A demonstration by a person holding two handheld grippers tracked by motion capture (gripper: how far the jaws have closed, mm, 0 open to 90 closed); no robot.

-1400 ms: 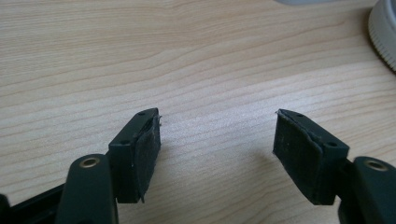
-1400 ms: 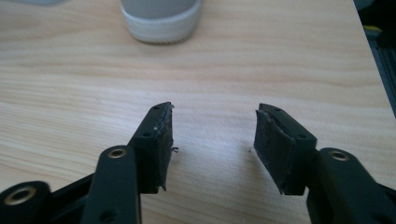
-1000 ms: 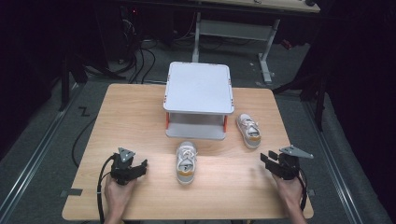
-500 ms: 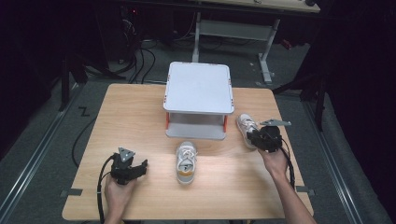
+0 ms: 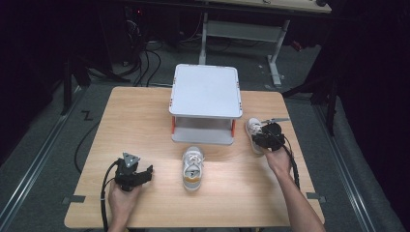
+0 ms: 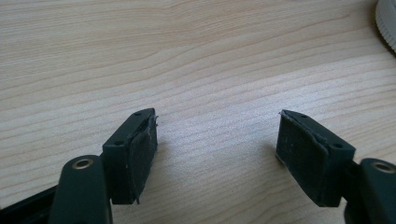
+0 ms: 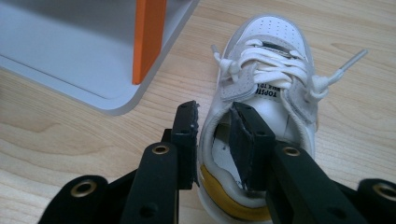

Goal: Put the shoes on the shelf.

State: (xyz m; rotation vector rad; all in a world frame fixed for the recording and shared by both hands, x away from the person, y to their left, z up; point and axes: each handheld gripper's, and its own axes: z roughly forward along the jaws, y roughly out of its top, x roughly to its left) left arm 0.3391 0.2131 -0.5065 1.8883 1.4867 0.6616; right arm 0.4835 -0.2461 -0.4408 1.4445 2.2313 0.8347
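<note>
**Right gripper pinches the shoe by the rack**

The right gripper point(image 7: 212, 140) has one jaw inside the collar of the right shoe point(image 7: 268, 98) and the other outside it, closed on the shoe's side wall. That shoe sits near the table's point(image 5: 145, 121) right edge, just beside the grey rack point(image 5: 205, 104). The second shoe point(image 5: 192, 167) lies in front of the rack, mid-table. The left gripper point(image 6: 215, 149) rests near the front-left corner, jaws spread wide over bare wood.
</note>
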